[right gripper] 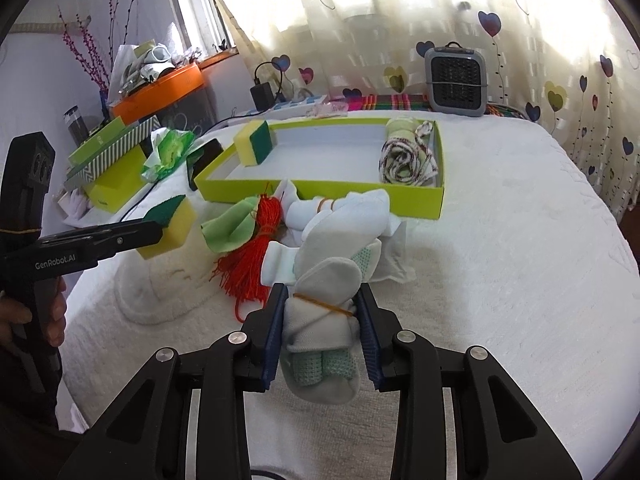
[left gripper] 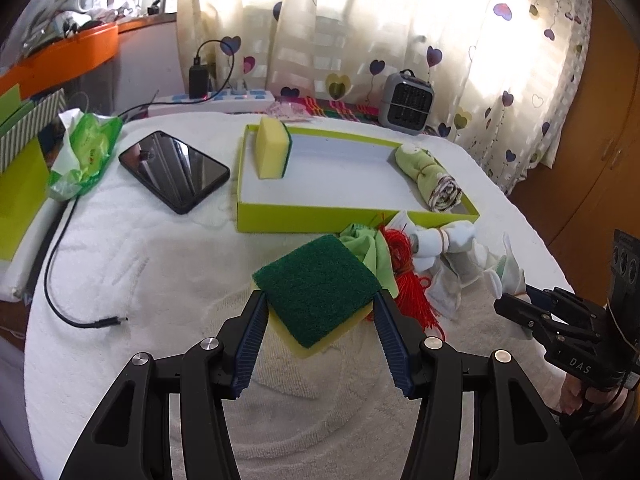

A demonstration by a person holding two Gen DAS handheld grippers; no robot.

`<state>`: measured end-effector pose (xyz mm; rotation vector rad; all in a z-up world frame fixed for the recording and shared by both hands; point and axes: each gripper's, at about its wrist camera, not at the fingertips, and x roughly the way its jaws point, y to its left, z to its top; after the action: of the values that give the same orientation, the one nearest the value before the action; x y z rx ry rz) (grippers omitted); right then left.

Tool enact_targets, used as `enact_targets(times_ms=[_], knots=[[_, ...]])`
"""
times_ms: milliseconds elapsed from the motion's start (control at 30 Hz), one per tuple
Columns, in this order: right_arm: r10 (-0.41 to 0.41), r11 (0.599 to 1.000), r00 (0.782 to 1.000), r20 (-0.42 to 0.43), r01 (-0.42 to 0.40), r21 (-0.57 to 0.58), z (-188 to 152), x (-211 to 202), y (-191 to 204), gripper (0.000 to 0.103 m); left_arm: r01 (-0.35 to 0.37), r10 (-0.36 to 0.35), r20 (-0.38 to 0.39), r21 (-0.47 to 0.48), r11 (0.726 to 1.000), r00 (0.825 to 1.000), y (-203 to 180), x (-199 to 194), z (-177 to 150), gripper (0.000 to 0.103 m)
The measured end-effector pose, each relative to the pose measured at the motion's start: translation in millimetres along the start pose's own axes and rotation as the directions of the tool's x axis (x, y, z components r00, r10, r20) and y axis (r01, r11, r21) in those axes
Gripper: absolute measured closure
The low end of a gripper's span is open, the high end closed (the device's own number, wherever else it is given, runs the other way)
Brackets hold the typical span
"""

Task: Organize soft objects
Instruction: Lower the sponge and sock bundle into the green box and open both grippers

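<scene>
Now | left claw [left gripper: 318, 310] grips sponge [left gripper: 316, 288] | right claw [right gripper: 320, 314] grips socks [right gripper: 320, 320]

We read "GenRobot.AI" in white on the black body of the left gripper [right gripper: 158, 236], and "DAS" on the right gripper [left gripper: 516, 300]; nothing else was legible.

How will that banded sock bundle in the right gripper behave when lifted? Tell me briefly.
The sock bundle probably squashes between the right gripper pads, being soft knit. The rubber band should keep it together, though loose toes may flop. It likely weighs little and will not roll.
</scene>
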<state>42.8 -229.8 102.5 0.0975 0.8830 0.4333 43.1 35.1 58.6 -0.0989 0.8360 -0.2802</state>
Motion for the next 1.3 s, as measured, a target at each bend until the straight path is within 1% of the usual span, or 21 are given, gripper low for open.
enact_targets(times_ms=[267, 500, 833, 1067, 1300], knots=[[-0.003, 1.0, 0.999, 0.032, 0.003, -0.011, 12.1, -8.3, 1.5, 0.068, -0.012, 0.012, 0.026, 0.014, 1.0, 1.0, 0.5, -3.5, 14.1, 0.049], [-0.011, 1.0, 0.999, 0.052, 0.012, -0.022, 29.2, -6.5, 1.5, 0.068, -0.014, 0.013, 0.041, 0.021, 1.0, 0.999, 1.1, -1.8, 27.8, 0.049], [-0.032, 0.999, 0.997, 0.07, 0.033, -0.017, 56.3, 5.6, -8.0, 0.068, -0.018, 0.017, 0.044, 0.031, 0.999, 0.999, 1.9, 11.3, 49.5, 0.049], [-0.045, 0.999, 0.997, 0.064, 0.046, -0.014, 75.5, 20.5, -15.4, 0.068, -0.022, 0.021, 0.039, 0.036, 0.999, 0.999, 3.9, 23.3, 65.2, 0.049], [-0.051, 0.998, 0.997, 0.057, 0.052, -0.03, 92.9, 37.4, -14.6, 0.068, -0.025, 0.024, 0.033, 0.038, 0.999, 0.999, 4.7, 34.9, 77.1, 0.049]])
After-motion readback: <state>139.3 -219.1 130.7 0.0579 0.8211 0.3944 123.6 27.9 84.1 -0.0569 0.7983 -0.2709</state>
